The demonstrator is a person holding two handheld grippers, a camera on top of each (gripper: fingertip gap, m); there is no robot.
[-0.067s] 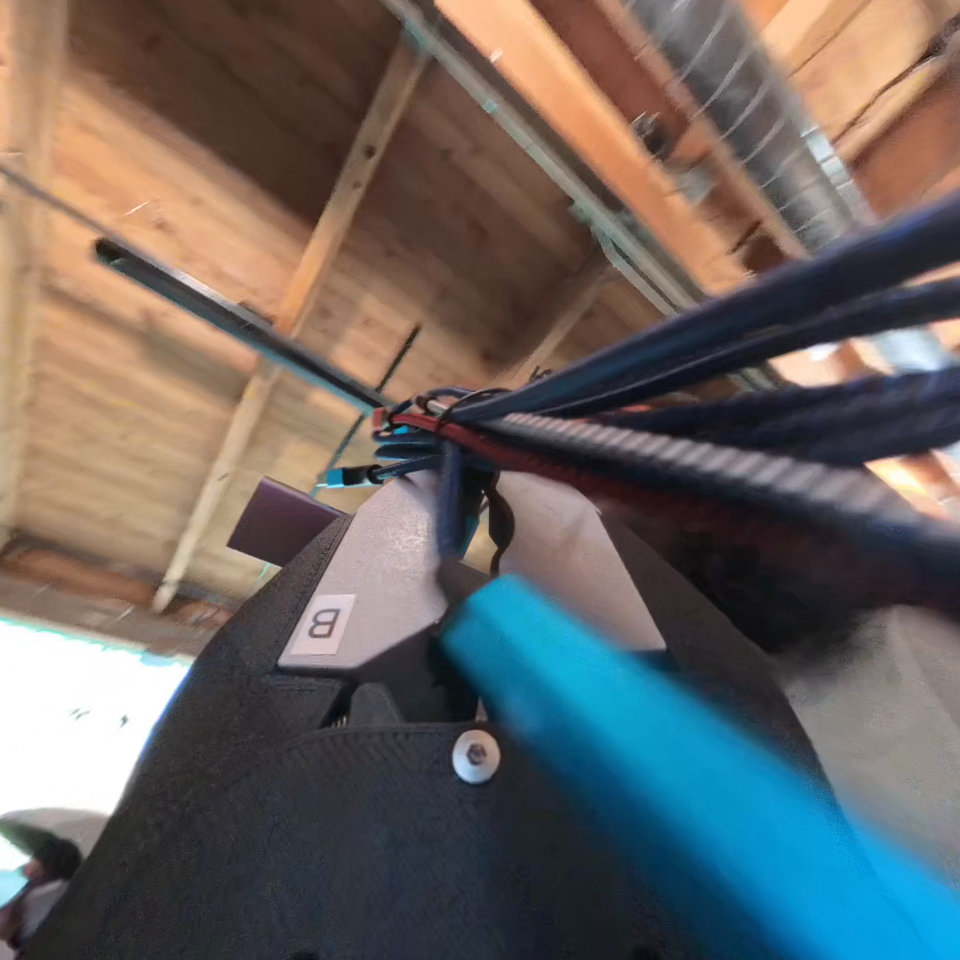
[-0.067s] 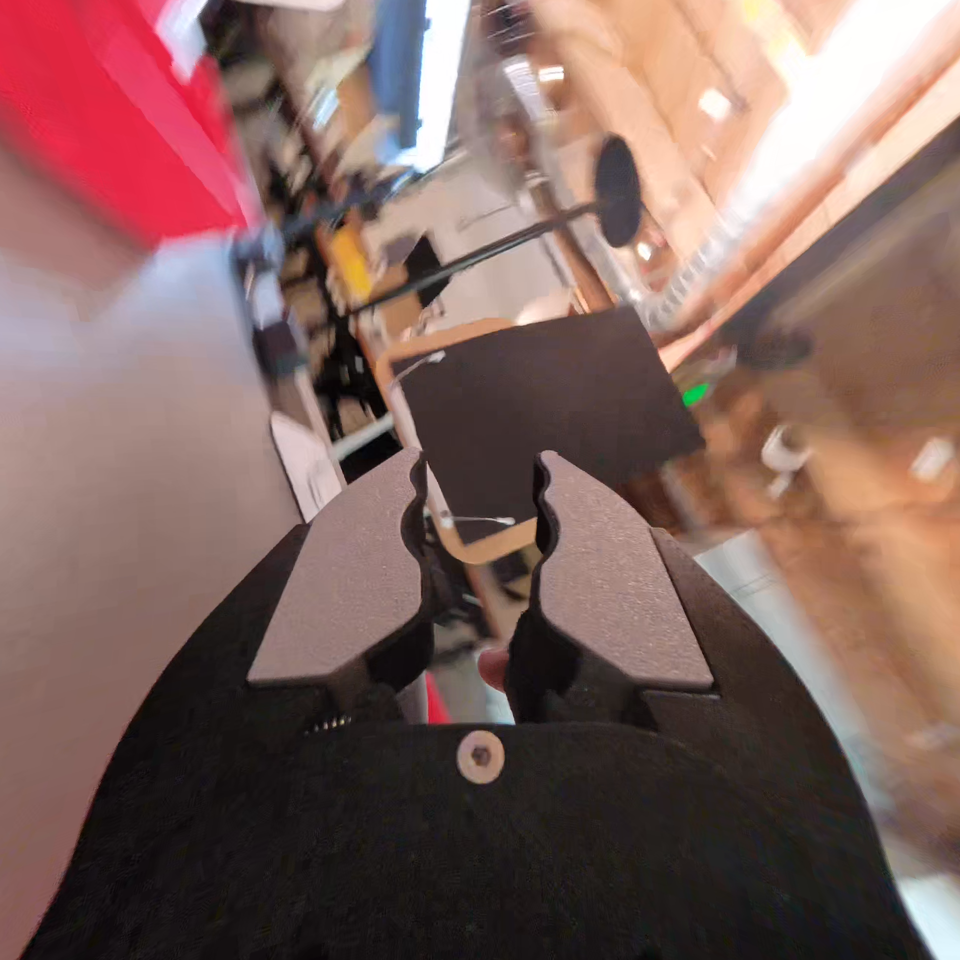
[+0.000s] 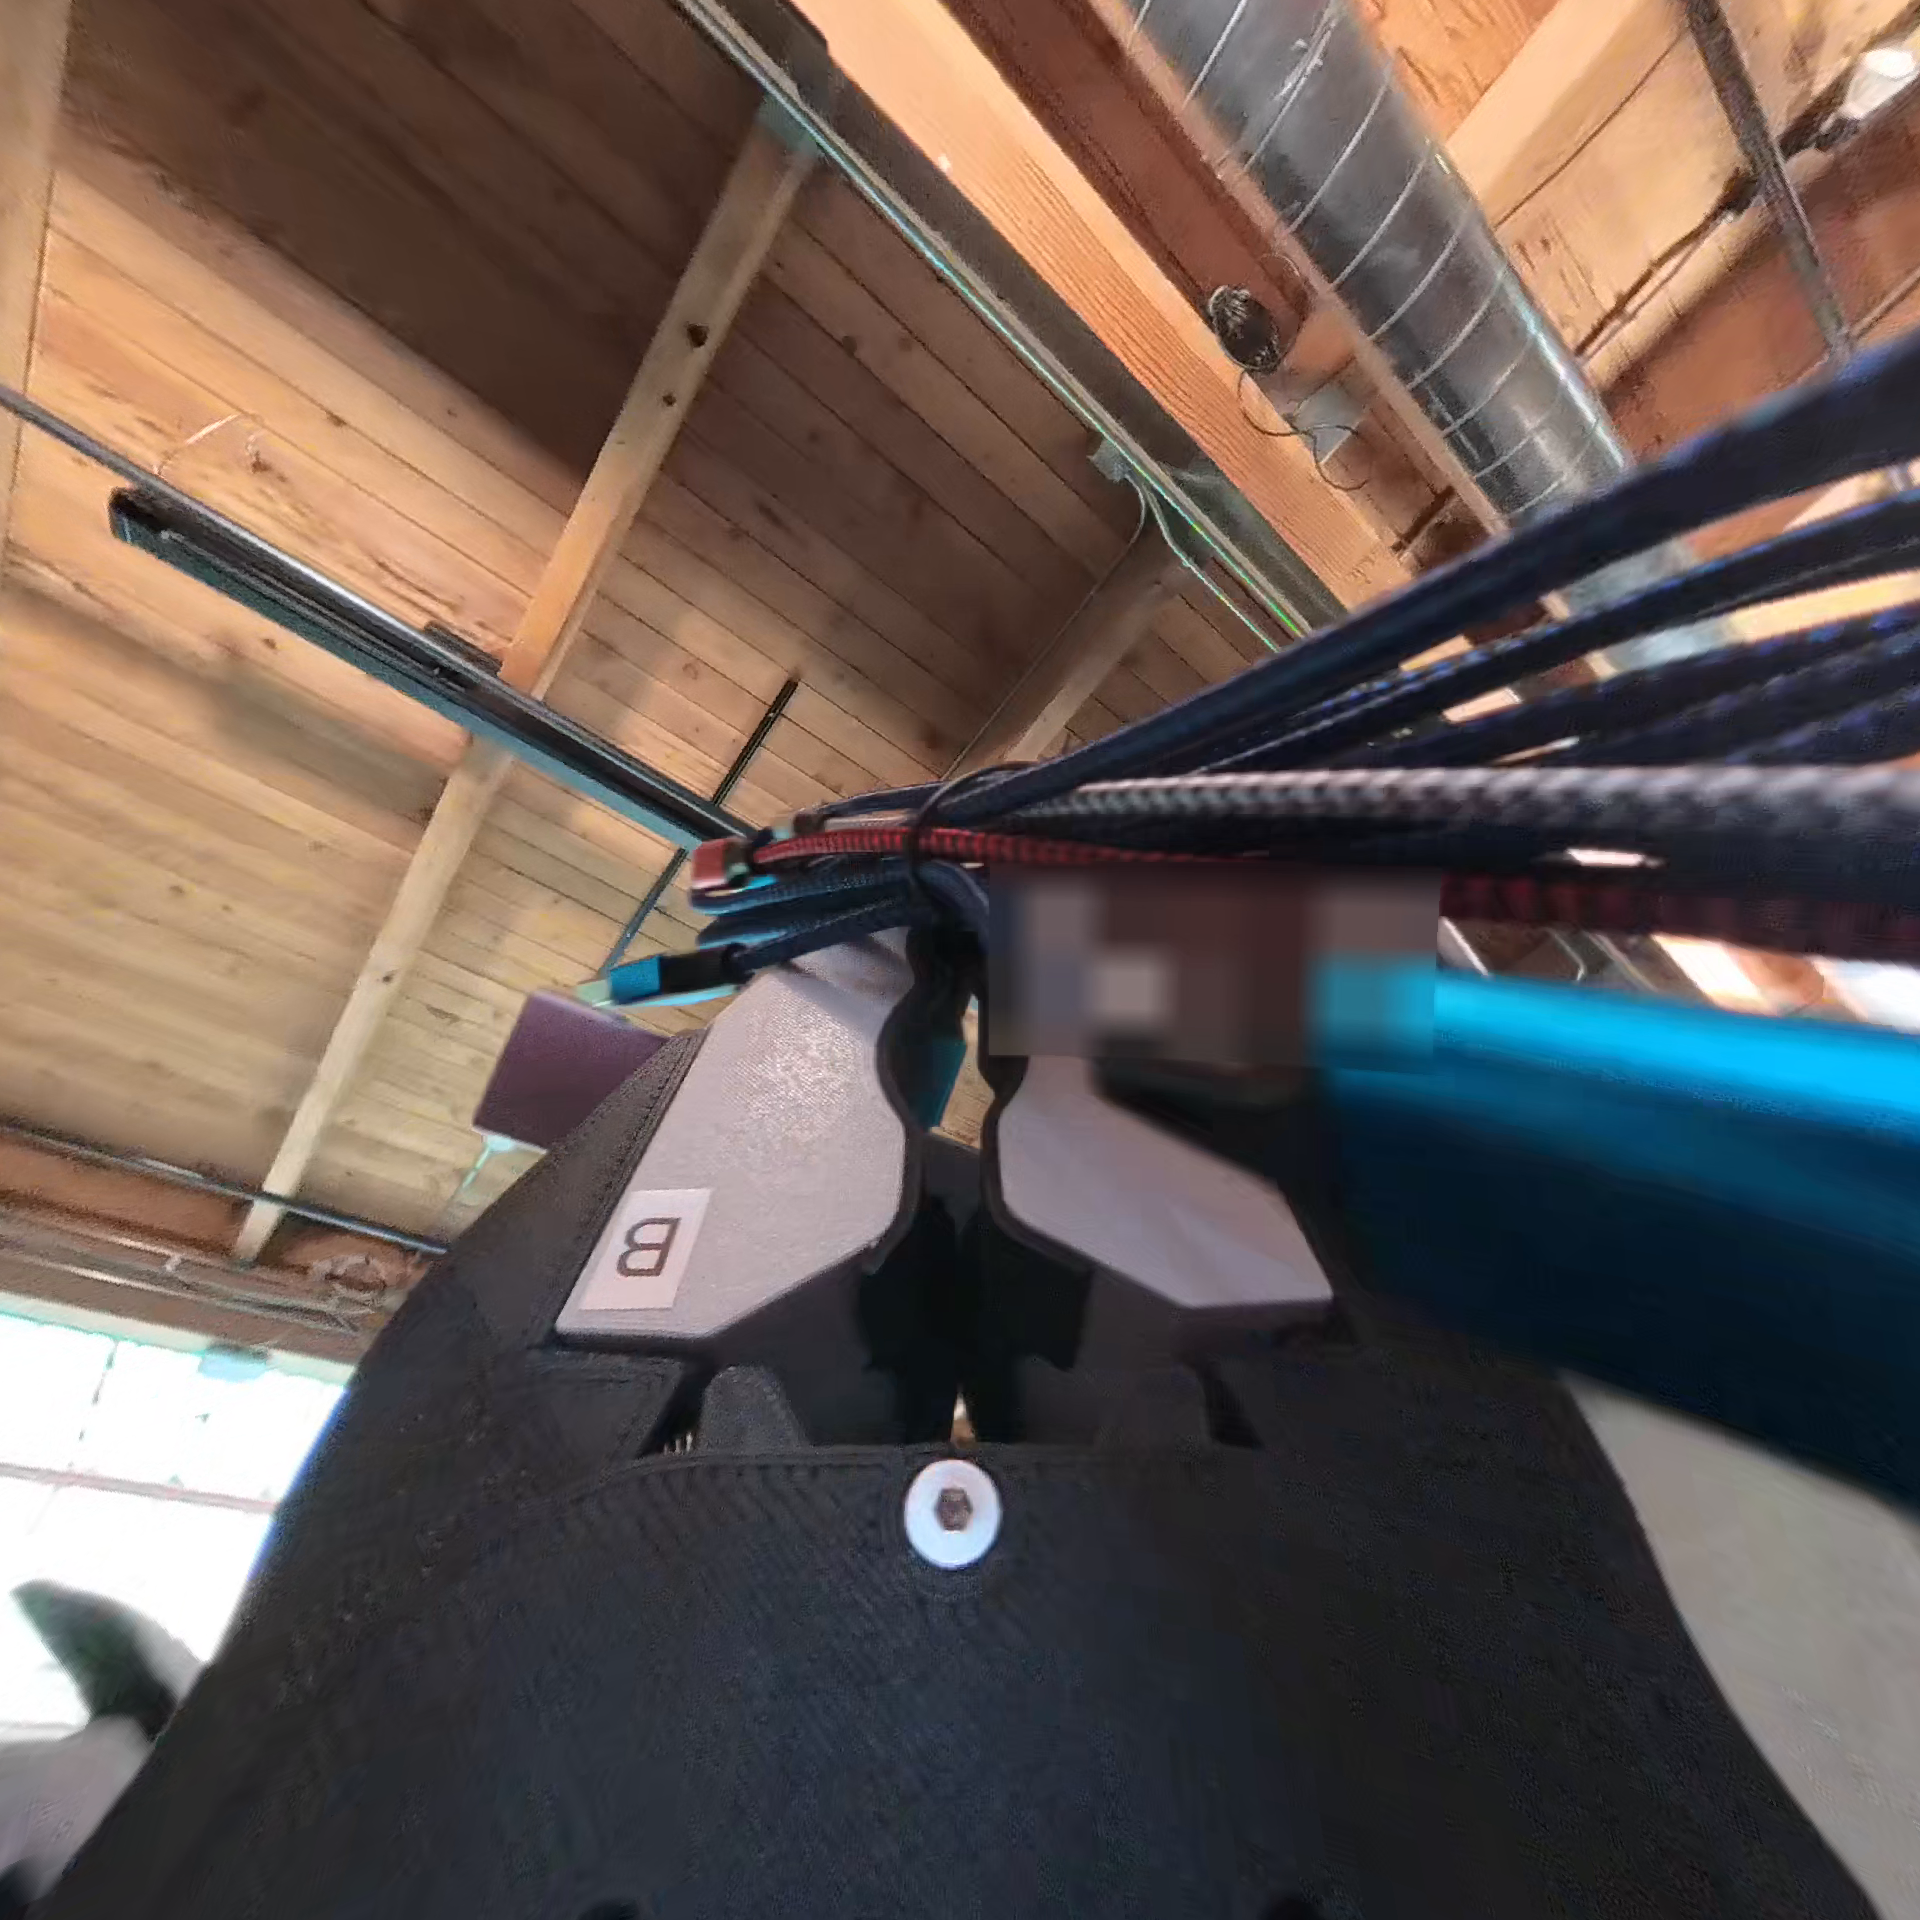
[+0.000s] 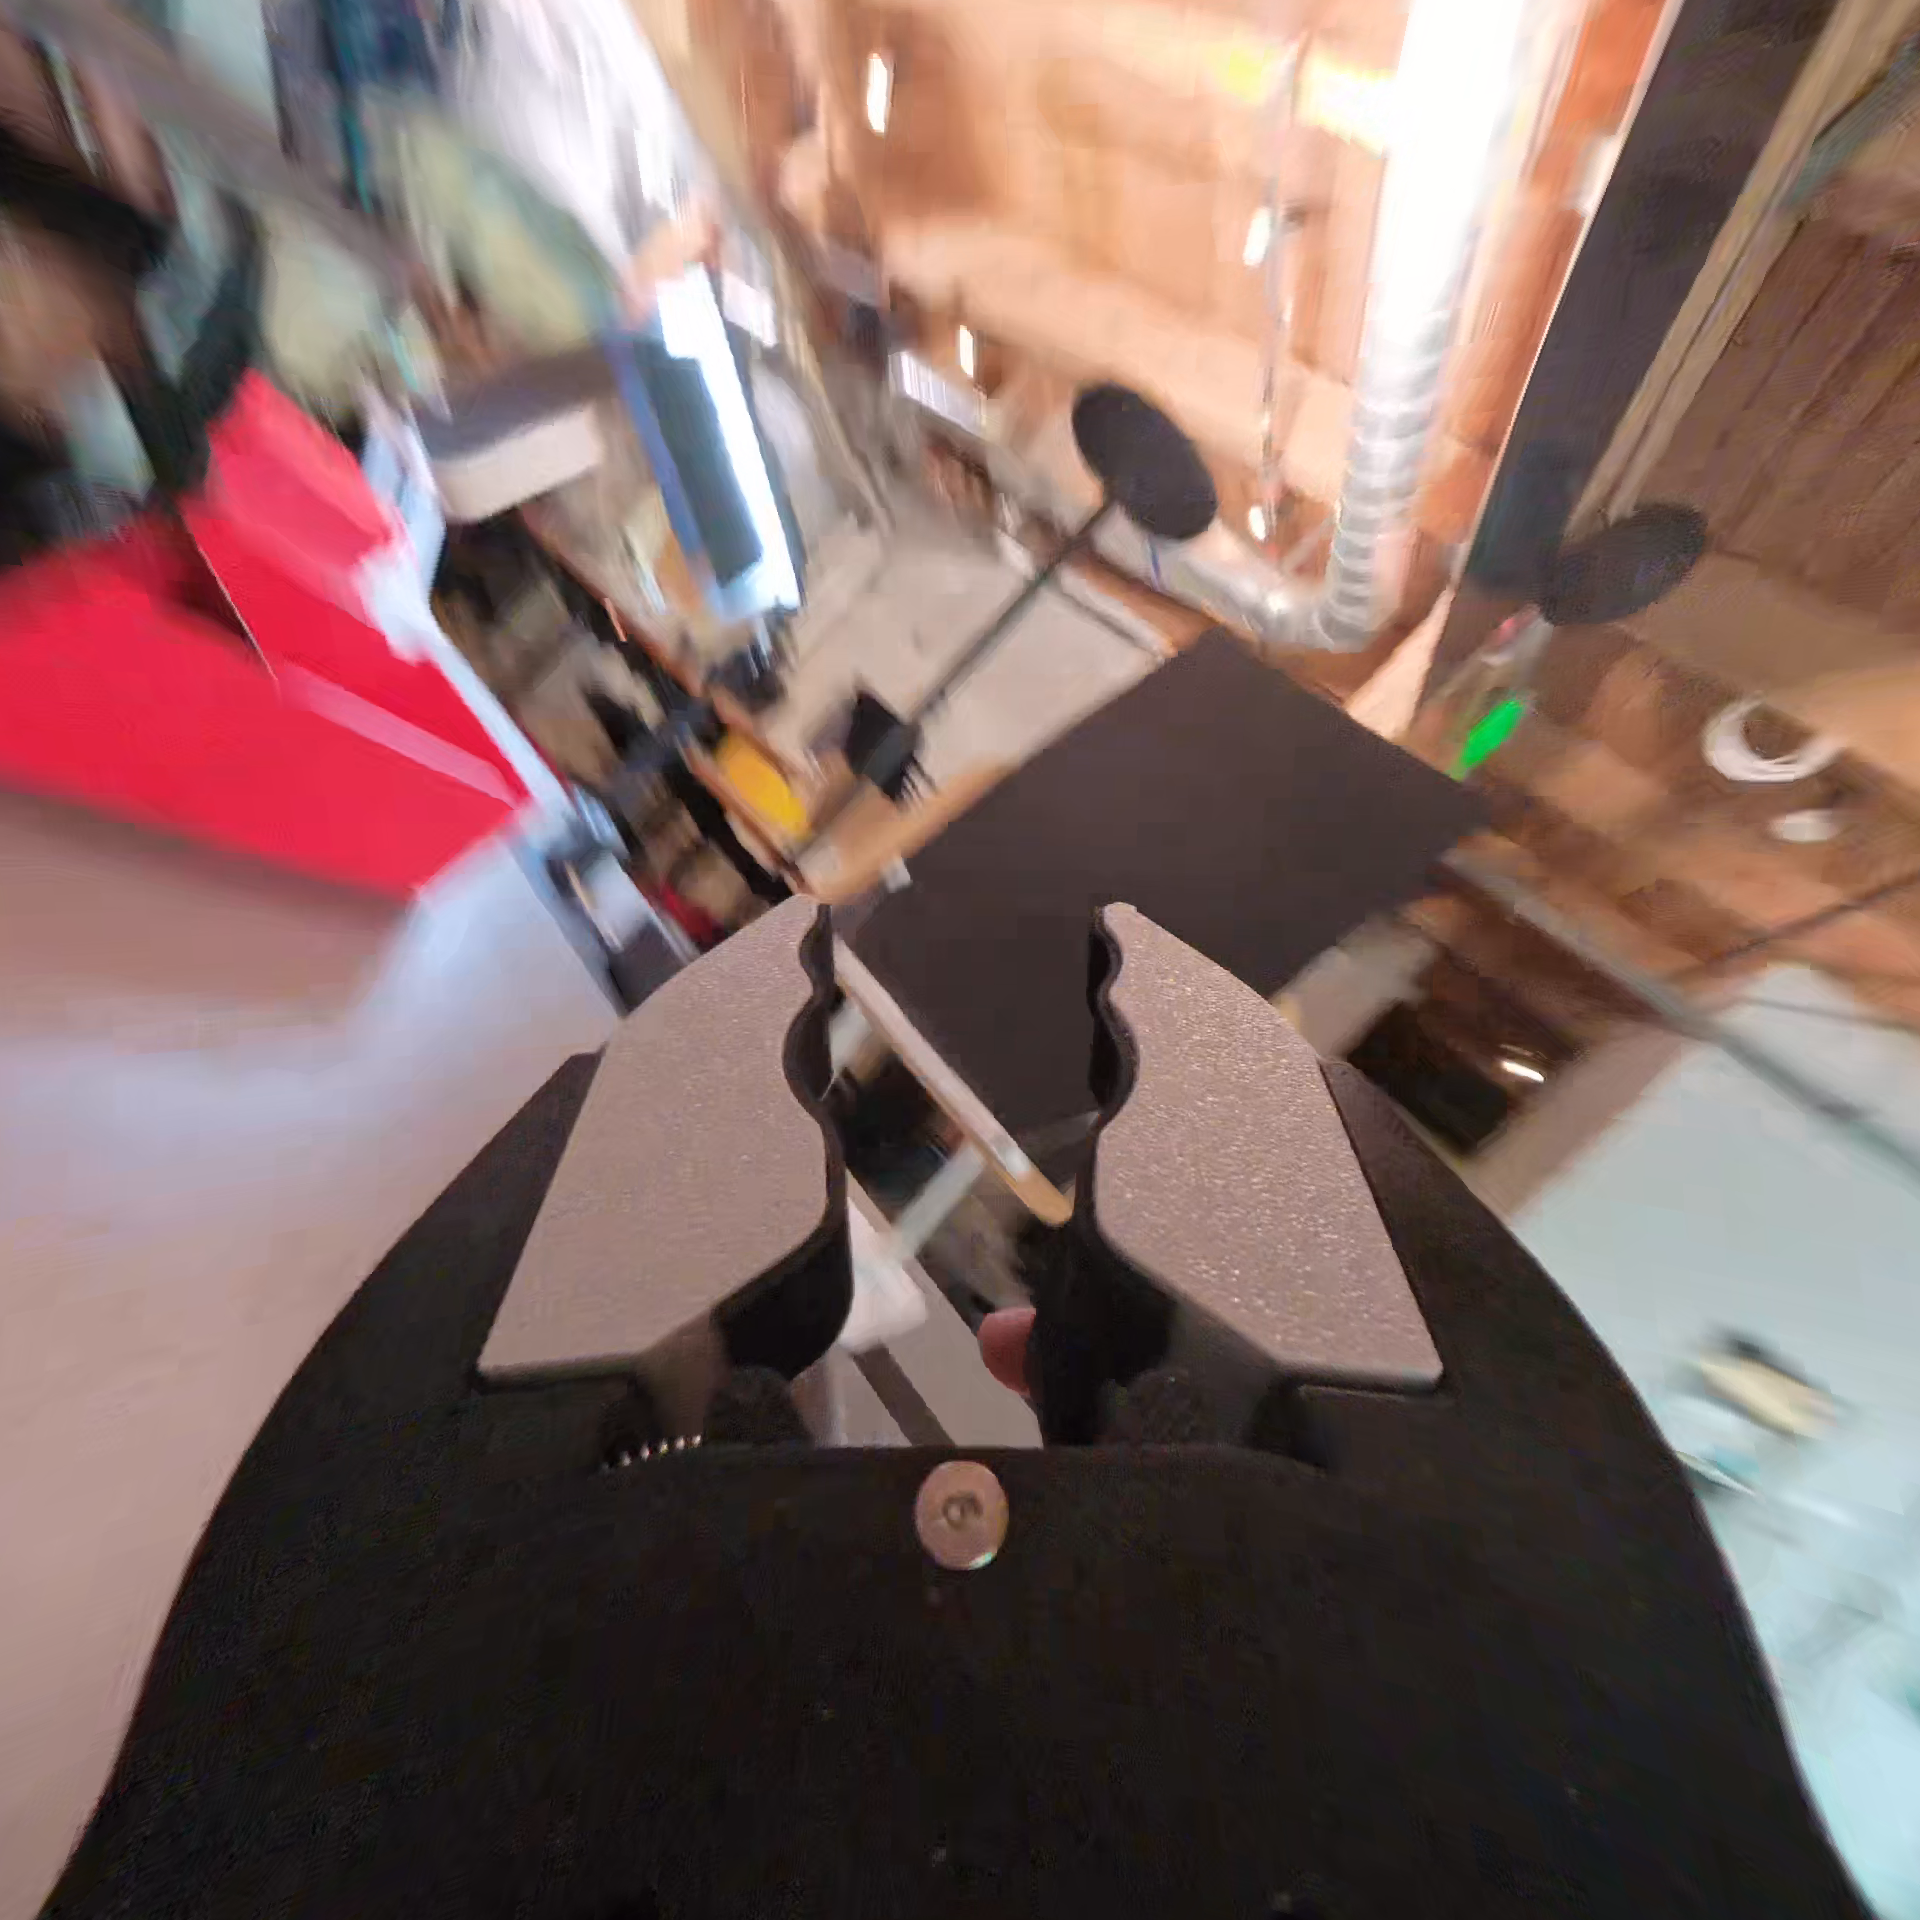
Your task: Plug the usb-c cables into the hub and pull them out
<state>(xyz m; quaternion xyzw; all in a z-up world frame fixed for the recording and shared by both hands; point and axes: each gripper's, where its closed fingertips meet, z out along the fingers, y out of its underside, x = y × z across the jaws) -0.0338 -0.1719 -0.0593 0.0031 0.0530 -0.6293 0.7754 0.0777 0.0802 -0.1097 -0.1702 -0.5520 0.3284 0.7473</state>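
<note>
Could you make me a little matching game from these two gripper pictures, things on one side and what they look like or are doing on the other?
Things:
1. left gripper
2. right gripper
3. cable bundle
4. metal duct

States:
a. open, nothing between its fingers
b. silver, running along the wooden ceiling
c. braided blue, black and red strands tied together
d. shut on a cable hanging from the bundle

Pairs: 1-d, 2-a, 3-c, 4-b

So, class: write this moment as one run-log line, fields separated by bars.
left gripper: jaws shut on bundle of braided blue, black and red usb-c cables, pointing at wooden ceiling | right gripper: jaws open, empty | hub: not seen
</note>
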